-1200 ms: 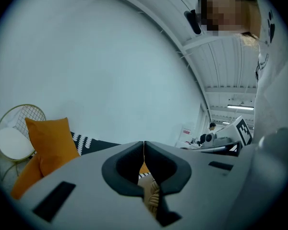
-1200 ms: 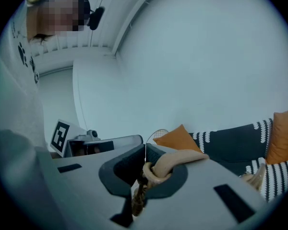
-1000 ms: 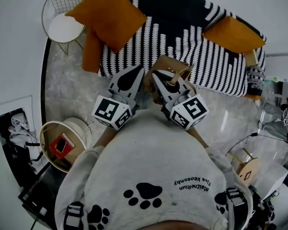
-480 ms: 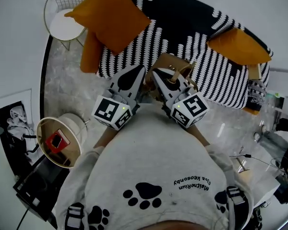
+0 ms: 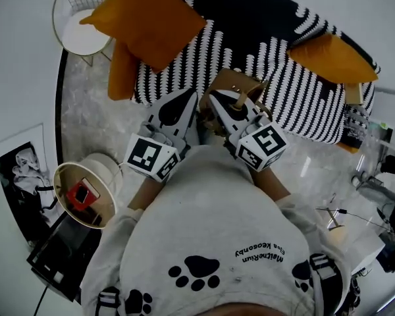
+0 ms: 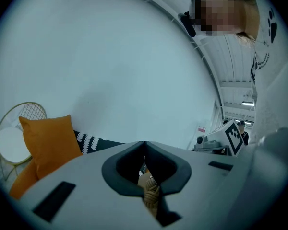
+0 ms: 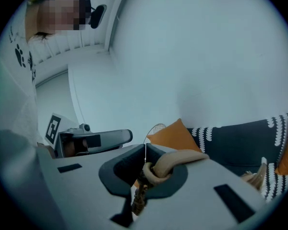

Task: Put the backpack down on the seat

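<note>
Holding the backpack (image 5: 236,84) by its cords, I have both tongs clamped: the left gripper (image 6: 144,153) has its jaws pressed together on a braided cord (image 6: 151,193), and the right gripper (image 7: 145,161) is closed tight on a knotted tan cord (image 7: 175,159) that also loops over one jaw. In the head view the bag hangs at centre frame, just at the front edge of the striped sofa seat (image 5: 250,35), below the orange cushion (image 5: 148,18) at upper left. I judge it is not yet resting there. Letting go here could drop it onto the floor (image 5: 92,120), and the loop over the right jaw could snag on release and drag the bag off the edge.
</note>
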`<state>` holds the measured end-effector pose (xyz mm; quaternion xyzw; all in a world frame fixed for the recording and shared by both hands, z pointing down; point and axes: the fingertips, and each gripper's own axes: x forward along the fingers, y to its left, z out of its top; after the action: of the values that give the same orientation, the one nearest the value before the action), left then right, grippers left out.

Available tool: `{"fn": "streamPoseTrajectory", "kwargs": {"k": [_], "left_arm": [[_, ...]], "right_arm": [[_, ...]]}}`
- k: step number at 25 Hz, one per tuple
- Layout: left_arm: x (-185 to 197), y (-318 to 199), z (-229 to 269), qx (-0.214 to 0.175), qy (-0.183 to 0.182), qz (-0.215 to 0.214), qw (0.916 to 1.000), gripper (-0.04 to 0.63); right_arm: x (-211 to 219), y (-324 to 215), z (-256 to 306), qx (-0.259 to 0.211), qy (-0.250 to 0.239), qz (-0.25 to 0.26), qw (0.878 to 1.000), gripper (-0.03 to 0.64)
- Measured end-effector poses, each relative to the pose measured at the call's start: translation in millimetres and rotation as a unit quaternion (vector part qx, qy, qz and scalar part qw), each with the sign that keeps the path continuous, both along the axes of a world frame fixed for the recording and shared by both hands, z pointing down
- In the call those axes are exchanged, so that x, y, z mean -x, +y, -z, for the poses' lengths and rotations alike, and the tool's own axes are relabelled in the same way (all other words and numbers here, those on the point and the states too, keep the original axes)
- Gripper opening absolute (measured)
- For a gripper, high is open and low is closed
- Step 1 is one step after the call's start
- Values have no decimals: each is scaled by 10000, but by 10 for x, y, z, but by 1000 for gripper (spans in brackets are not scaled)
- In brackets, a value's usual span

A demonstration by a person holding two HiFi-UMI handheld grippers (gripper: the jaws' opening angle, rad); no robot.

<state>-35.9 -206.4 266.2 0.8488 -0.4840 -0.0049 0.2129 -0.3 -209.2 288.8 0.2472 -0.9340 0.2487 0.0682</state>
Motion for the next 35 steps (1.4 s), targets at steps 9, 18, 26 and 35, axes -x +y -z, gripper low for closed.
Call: {"fn": "streamPoseTrajectory", "kwargs": {"k": [9, 18, 26, 35], "left_arm": [[6, -389, -447, 268, 184, -380, 9987, 20], [-78, -768, -1095, 468, 164, -702, 9963, 20], [54, -987, -1668, 643, 239, -473, 9965, 20], [9, -1094, -2224, 732, 281, -550, 9954, 20]], "right_arm": [[93, -259, -273, 110, 66, 138, 9998, 32], [49, -586, -883, 251, 136, 206, 9994, 32], [59, -755, -1441, 326, 170, 214, 9991, 32], [117, -890, -1945, 302, 211, 314, 9988, 32]]}}
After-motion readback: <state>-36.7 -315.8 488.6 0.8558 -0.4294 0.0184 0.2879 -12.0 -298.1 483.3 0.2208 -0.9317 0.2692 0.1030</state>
